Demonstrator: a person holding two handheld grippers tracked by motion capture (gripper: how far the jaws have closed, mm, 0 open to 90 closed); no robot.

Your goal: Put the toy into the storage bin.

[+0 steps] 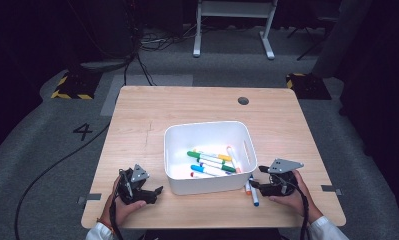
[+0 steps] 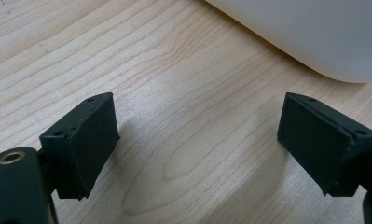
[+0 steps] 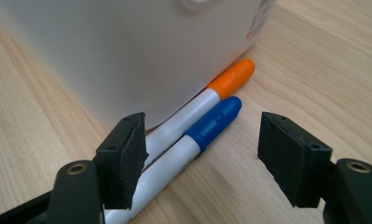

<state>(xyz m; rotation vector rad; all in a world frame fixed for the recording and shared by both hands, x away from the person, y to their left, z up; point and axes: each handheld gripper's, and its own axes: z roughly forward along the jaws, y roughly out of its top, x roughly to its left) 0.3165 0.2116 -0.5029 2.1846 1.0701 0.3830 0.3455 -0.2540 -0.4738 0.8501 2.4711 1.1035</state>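
The desk (image 1: pixel 137 115) is pale wood with a fine grain and one dark round spot (image 1: pixel 243 100). The bin (image 1: pixel 207 131) is white. Beside it lie two white markers, one with an orange cap (image 3: pixel 232 77), one with a blue cap (image 3: pixel 216 122). Markers in the bin (image 1: pixel 212 162) show green, blue, yellow and red. Both grippers (image 1: pixel 154 192) (image 1: pixel 254 176) are black, each topped by a grey plate. The floor (image 1: pixel 32 145) is grey, with yellow-and-black striped patches.

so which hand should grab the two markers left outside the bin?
Right. Its gripper is open beside the blue marker and orange marker; the left gripper is across the bin.
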